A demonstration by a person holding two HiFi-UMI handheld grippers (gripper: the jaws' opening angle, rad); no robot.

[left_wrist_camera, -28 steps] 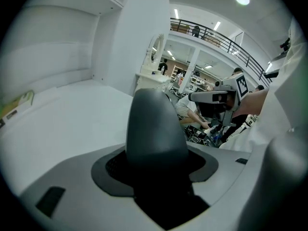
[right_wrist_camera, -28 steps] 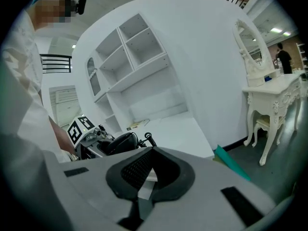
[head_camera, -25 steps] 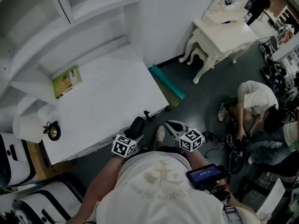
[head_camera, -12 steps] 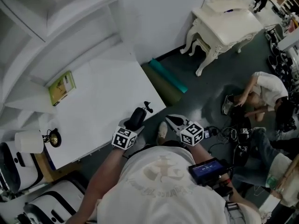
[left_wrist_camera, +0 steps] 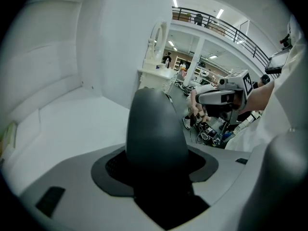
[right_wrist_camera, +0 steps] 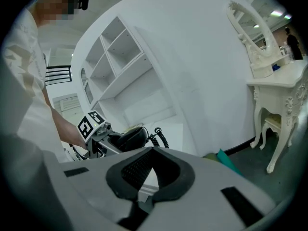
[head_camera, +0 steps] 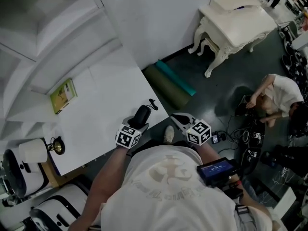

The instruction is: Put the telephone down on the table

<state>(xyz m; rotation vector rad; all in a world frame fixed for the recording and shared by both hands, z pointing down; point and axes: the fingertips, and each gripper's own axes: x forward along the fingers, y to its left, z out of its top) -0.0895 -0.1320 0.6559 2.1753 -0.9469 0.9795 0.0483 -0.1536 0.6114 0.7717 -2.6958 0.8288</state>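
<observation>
The left tool is clamped on the telephone, a black handset that fills the gap between its jaws and pokes out past them. It is held at the near edge of the white table, close to the corner on the person's right. Its coiled cord curls off the far end, over the tabletop. Whether the handset touches the table I cannot tell; it looks about level with the surface.

The right tool is just beside the left one, off the table's edge and over the dark floor. Its jaws are drawn together with nothing between them (only the pale table shows through the notch behind them). Both tools point away from the person's body, towards the wall.

Well apart from the telephone, a green book lies flat at the far left of the table, next to the white shelves. A rolled green mat lies on the floor against the wall, past the table's corner. Further right stands a cream dressing table with carved legs. Another person in a white top is crouched on the floor at the right, among cables.
</observation>
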